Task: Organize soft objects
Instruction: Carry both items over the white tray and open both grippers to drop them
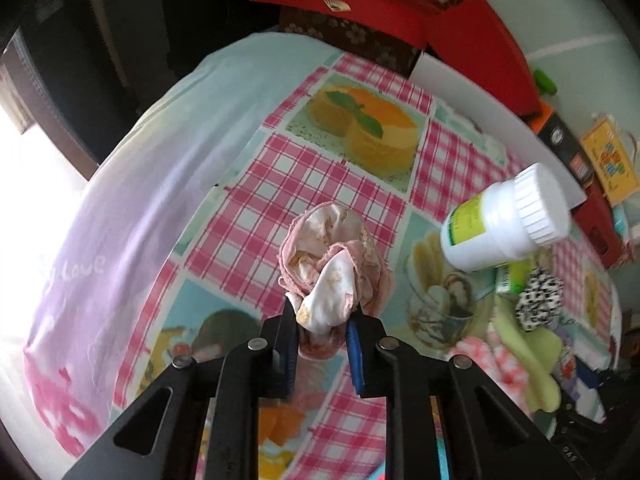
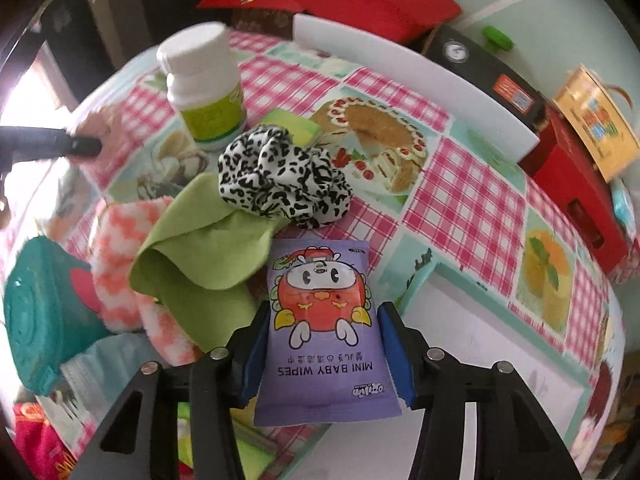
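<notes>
Left tool (image 1: pixel 322 322) pinches a crumpled pink-trimmed cream cloth (image 1: pixel 332 256) above the pink-checked dessert-print counter (image 1: pixel 280 168). Right tool (image 2: pixel 320 344) clamps a purple baby-wipes packet (image 2: pixel 320 320). Just beyond it lie a green cloth (image 2: pixel 200 252), a black-and-white spotted scrunchie (image 2: pixel 280 176), and a white pill bottle (image 2: pixel 204 88).

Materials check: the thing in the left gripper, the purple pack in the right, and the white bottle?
Pink garment in the left gripper: thin woven or knit cloth, matte, with a frilly trim; it crumples limply. Wipes pack in the right gripper: likely printed plastic film, slight sheen, crimped end seam. White bottle: apparently rigid plastic, smooth, ribbed cap, glossy green label.
</notes>
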`<state>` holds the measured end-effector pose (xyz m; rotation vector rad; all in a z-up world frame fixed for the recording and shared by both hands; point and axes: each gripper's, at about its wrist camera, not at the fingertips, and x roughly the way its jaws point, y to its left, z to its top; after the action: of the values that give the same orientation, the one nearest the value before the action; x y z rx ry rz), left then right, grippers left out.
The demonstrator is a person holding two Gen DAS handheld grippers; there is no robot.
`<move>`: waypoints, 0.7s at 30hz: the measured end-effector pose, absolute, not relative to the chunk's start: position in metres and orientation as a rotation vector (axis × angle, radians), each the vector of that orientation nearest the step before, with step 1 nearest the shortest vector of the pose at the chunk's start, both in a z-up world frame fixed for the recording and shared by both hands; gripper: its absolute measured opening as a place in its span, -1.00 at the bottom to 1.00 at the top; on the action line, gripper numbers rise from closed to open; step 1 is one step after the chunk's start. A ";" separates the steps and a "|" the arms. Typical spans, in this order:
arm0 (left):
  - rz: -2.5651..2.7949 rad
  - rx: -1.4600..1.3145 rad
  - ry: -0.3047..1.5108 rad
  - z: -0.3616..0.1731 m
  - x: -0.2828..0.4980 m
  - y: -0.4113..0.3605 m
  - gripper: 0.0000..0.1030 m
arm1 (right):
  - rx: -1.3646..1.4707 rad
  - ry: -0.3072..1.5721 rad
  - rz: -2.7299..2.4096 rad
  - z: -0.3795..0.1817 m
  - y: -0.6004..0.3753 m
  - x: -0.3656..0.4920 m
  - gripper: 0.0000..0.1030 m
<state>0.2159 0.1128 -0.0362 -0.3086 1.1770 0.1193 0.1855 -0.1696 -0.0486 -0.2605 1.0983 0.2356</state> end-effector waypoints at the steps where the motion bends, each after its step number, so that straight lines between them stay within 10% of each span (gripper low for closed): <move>1: 0.121 -0.319 1.160 -0.031 0.209 0.113 -0.59 | -0.247 1.093 0.224 -0.046 -0.168 0.185 0.06; 21: -0.039 -0.332 0.932 0.064 0.160 0.029 -0.59 | 0.015 0.893 0.029 0.015 -0.253 0.113 0.06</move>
<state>0.1603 0.0292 0.0643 -0.3319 0.9322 -0.0391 0.1134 -0.2525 0.0150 0.0154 0.8932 0.0292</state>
